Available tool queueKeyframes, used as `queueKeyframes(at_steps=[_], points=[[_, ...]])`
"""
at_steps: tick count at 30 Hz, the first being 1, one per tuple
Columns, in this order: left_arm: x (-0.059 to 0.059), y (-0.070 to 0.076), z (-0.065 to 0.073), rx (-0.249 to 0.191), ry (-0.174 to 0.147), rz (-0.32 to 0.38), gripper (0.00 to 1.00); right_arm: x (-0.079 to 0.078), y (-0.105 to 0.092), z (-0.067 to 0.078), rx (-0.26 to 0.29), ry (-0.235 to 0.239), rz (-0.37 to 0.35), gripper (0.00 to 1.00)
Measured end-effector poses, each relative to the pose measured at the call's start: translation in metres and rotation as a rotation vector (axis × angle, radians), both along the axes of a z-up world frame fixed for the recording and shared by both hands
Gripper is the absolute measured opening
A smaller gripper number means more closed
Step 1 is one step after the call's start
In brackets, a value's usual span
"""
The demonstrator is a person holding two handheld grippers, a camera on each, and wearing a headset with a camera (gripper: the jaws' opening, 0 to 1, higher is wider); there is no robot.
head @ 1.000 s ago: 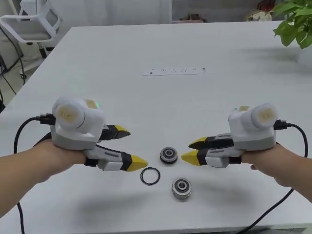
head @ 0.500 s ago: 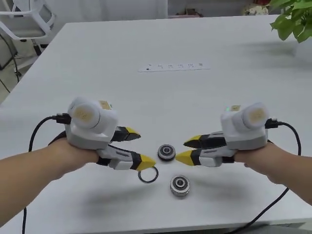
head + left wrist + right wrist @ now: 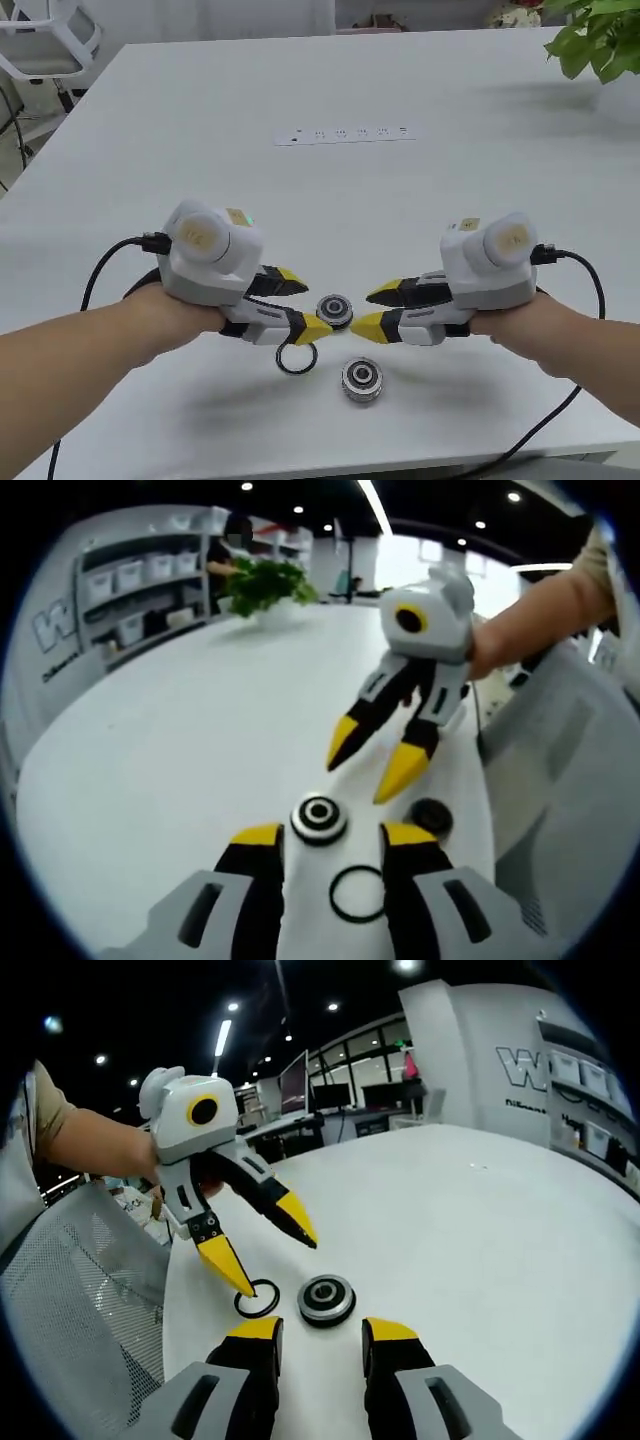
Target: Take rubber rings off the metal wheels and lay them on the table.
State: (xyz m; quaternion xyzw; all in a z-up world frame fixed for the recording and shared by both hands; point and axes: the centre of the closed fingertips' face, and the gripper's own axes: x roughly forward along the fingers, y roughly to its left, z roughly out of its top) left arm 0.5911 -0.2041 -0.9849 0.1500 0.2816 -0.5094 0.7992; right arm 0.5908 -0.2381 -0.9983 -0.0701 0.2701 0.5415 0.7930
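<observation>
On the white tabletop, close to the middle of its near edge, lie the task's things. One small round metal wheel with a dark outer band sits between the two tools. A second metal wheel lies nearer the edge. A loose thin black rubber ring lies flat just left of that second wheel. The left gripper, white and grey with yellow-tipped black jaws, has its jaws spread and holds nothing. Its lower tip is at the rim of the loose ring, though I cannot tell whether it touches. The right gripper, of the same make, faces it from the other side of the banded wheel, jaws likewise parted and empty. In the left gripper view the ring lies between that gripper's own jaws, with the banded wheel just beyond their tips. The other wheel is off to the side and the right gripper points down from above. In the right gripper view the banded wheel lies just ahead of the parted jaws. The ring is beside it, under the left gripper. Nothing lies between either tool and the wheels. Black cables trail from both tools. A flat white socket strip is set toward the tabletop's middle, and its markings are too small to read. A green leafy plant stands at the far right corner, and a white office chair stands beyond the far left corner. Large wall lettering begins with "W", and the rest cannot be read.
</observation>
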Motion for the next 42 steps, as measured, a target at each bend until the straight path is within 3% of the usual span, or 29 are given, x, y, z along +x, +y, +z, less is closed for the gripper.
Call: queueKeyframes(at_steps=[18, 23, 27, 42], points=[[0.014, -0.015, -0.015, 0.027, 0.024, 0.013, 0.23, -0.003, -0.001, -0.003, 0.002, 0.011, 0.0, 0.29], [0.016, -0.016, -0.018, 0.041, 0.018, 0.022, 0.19, -0.003, -0.002, -0.005, 0.001, 0.012, -0.004, 0.29], [0.018, -0.015, -0.018, 0.069, -0.016, 0.022, 0.15, -0.002, -0.002, -0.005, 0.0, 0.013, -0.006, 0.28], [0.019, -0.016, -0.017, 0.047, -0.028, 0.058, 0.14, 0.005, 0.014, -0.012, -0.033, -0.02, 0.021, 0.29]])
